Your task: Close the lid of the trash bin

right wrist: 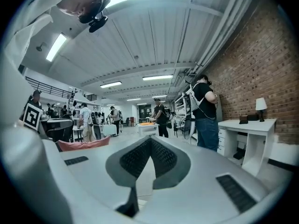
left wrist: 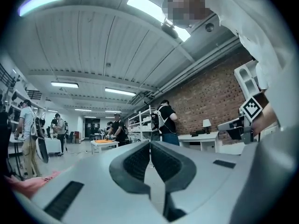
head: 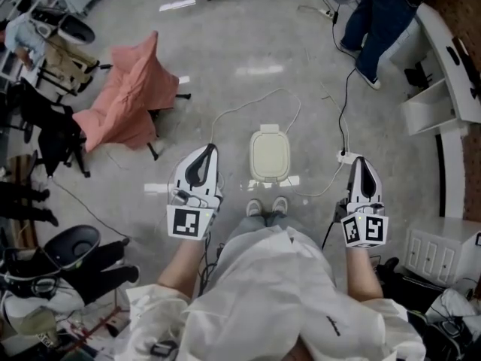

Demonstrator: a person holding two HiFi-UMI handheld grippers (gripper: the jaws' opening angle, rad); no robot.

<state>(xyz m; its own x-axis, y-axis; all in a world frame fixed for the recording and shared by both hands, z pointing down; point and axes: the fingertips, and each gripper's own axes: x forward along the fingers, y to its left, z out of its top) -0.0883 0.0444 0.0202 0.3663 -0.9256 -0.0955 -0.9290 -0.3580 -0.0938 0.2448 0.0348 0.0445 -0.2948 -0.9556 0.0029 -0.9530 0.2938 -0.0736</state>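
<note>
A cream trash bin (head: 269, 155) stands on the grey floor just ahead of the person's shoes, its lid lying flat on top. My left gripper (head: 207, 150) is held up to the left of the bin and is shut with nothing in it. To the bin's right, my right gripper (head: 358, 161) is also shut and empty. Both point level across the room, well above the bin. In the left gripper view the pads (left wrist: 150, 148) meet; in the right gripper view the pads (right wrist: 149, 146) meet too. Neither gripper view shows the bin.
A chair draped in pink cloth (head: 128, 96) stands to the left. A white cable (head: 248, 104) loops on the floor behind the bin, and a power strip (head: 346, 156) lies right of it. A person in jeans (head: 376, 21) stands by white desks (head: 443, 89) at the right.
</note>
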